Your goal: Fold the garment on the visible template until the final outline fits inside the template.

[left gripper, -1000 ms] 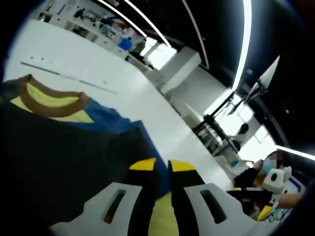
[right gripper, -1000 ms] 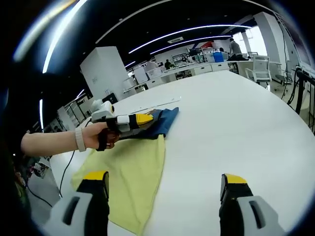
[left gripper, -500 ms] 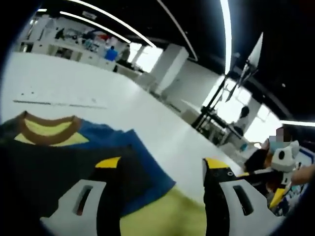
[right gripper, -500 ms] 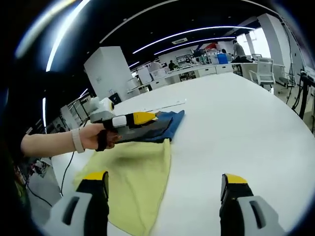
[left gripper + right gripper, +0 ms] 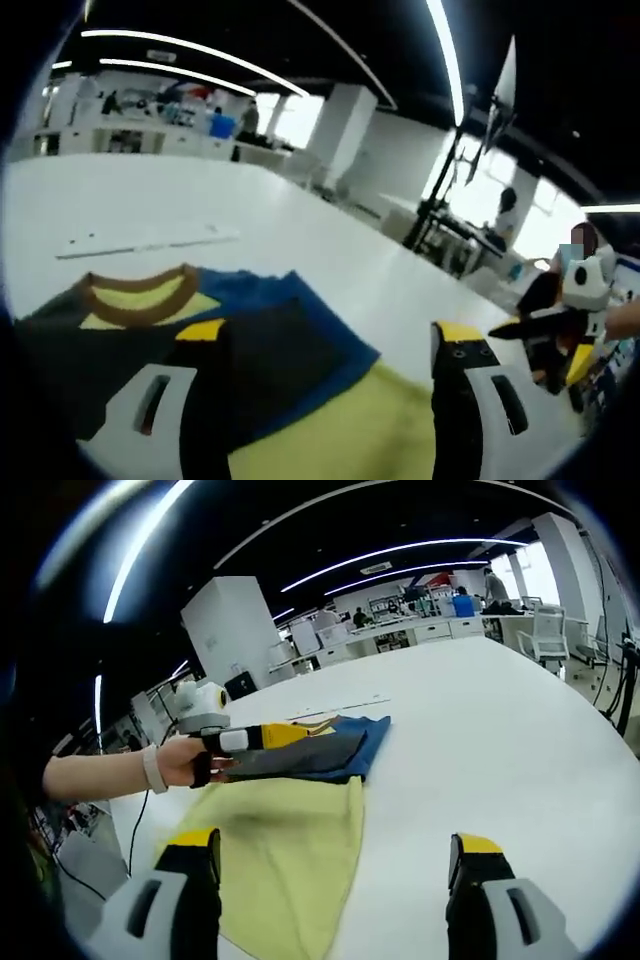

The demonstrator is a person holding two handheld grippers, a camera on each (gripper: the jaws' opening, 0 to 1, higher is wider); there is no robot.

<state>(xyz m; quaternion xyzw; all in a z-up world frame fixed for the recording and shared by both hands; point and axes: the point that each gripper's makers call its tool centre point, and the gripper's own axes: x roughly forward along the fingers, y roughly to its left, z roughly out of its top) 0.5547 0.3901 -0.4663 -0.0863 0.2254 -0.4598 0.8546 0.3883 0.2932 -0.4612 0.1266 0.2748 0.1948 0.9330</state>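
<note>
In the left gripper view, the left gripper [image 5: 325, 350] has its yellow-tipped jaws spread wide at the bottom of the frame, holding nothing. Between and behind them lies the garment [image 5: 240, 345]: a dark grey panel over blue fabric, with a brown collar [image 5: 140, 295] around a yellow inside at centre left. Its lower part is cut off by the jaws and the frame's edge, so its full outline cannot be seen. A yellow cloth [image 5: 350, 435] lies under it at bottom centre, partly hidden. Both rest on a white table [image 5: 300, 240]. A thin pale strip [image 5: 150, 240] lies on the table beyond the collar; any marks on it are too blurred to read. At the right edge the right gripper [image 5: 560, 335] appears, small and blurred.

In the right gripper view, the right gripper [image 5: 335, 880] also stands with jaws wide apart over the table, empty. The yellow cloth [image 5: 280, 855] spreads from lower left toward centre, its near edge cut off by the left-hand jaw. The garment [image 5: 320, 750] lies folded at its far end. A hand [image 5: 185, 760] at centre left holds the left gripper [image 5: 280, 737] low over the garment; whether it touches the fabric is unclear. No writing or brand is legible in either view.
</note>
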